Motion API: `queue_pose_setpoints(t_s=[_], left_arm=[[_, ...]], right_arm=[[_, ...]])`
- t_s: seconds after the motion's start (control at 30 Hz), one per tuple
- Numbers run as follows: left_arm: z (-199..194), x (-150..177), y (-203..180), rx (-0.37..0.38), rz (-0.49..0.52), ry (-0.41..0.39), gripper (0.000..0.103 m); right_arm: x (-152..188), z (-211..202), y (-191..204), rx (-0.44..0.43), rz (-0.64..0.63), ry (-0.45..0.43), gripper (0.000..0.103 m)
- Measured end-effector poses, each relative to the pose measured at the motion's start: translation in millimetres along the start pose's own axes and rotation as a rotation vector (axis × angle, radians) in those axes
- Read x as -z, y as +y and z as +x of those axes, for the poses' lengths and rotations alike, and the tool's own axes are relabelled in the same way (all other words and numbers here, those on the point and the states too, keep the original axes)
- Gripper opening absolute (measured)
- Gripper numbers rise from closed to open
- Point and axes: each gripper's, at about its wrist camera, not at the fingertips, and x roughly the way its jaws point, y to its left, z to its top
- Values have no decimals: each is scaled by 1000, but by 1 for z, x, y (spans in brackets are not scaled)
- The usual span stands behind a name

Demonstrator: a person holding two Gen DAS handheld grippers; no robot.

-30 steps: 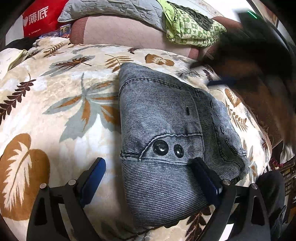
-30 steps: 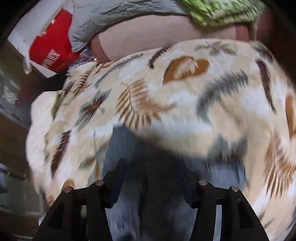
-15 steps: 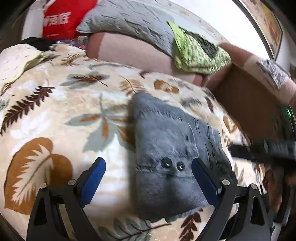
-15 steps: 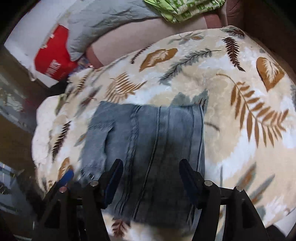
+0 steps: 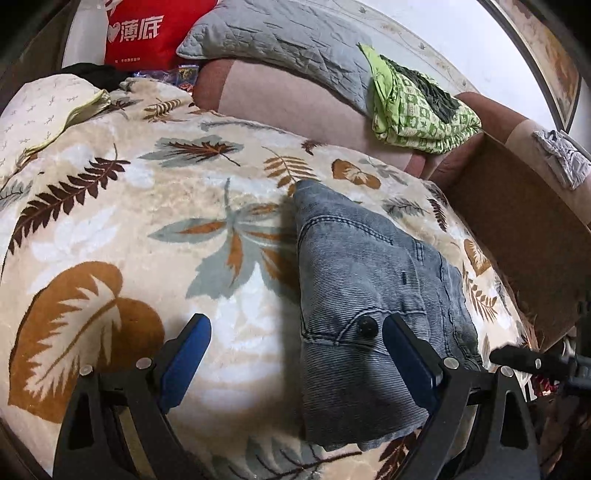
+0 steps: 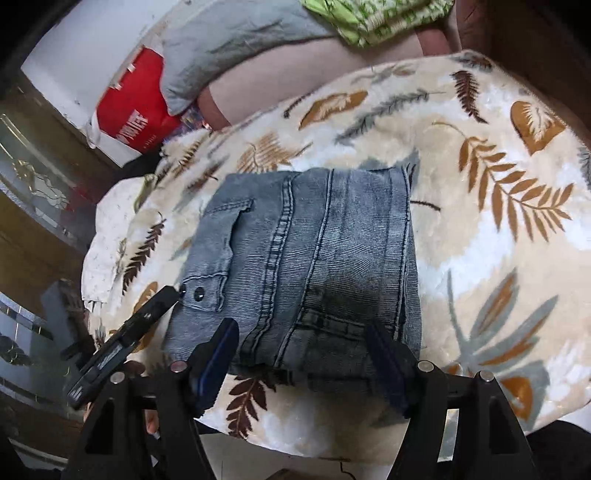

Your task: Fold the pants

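Grey denim pants (image 5: 369, 288) lie folded into a compact rectangle on a leaf-patterned blanket (image 5: 129, 229), two dark snaps showing. My left gripper (image 5: 295, 347) is open and empty, above the blanket at the bundle's left edge. In the right wrist view the folded pants (image 6: 314, 251) lie flat in the middle of the blanket (image 6: 498, 206). My right gripper (image 6: 301, 354) is open and empty, held above the bundle's near edge. The left gripper's finger (image 6: 147, 314) shows at the bundle's left corner there.
A sofa back (image 5: 295, 96) runs behind the blanket with a grey quilted cushion (image 5: 277, 37) and folded green clothes (image 5: 417, 107). A red bag (image 5: 147, 29) stands at the far left. A brown cardboard box (image 5: 517, 236) sits to the right.
Both grippers have pulled back and up from the folded pants. The right gripper, close over the denim a second ago, now shows the whole bundle. The pants stayed in place.
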Motion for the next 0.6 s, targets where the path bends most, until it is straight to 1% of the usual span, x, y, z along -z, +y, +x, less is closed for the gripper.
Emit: queue_pose_setpoints(t_s=[0.03,0.1,0.13,0.2,0.27,0.37,0.4,0.47,0.5,0.53,0.6], left_arm=[[5,1,0,-2,1,22,95],[20,6,-3,-6,19,101,95],[20,7,-5,-20,41,81,95],[15,6,-9,-25,67,69,95],[11,5,-7,-14,52,55,95],[6,2,-3,0,24,36,95],[8,2,-2,-3,21,37,95],[17,3,-3,-3,22,76,95],[20,5,-3,-3,24,92,95],[18,5,-4,-10,34,76,95],[15,5,-6,-15,49,66,95]], right_arm=[[7,6,-4,-1,8,18,78],[14,27,-15,24,16,77,82],[18,28,-19,48,22,55,83],[16,24,-19,35,53,43,83],[12,12,-18,31,73,25,83],[14,-2,-10,22,38,-20,83],[17,0,-10,21,24,-21,83],[26,16,-23,16,36,40,84],[29,18,-27,13,41,24,84],[28,15,-27,4,44,7,84],[26,10,-26,0,53,5,83]])
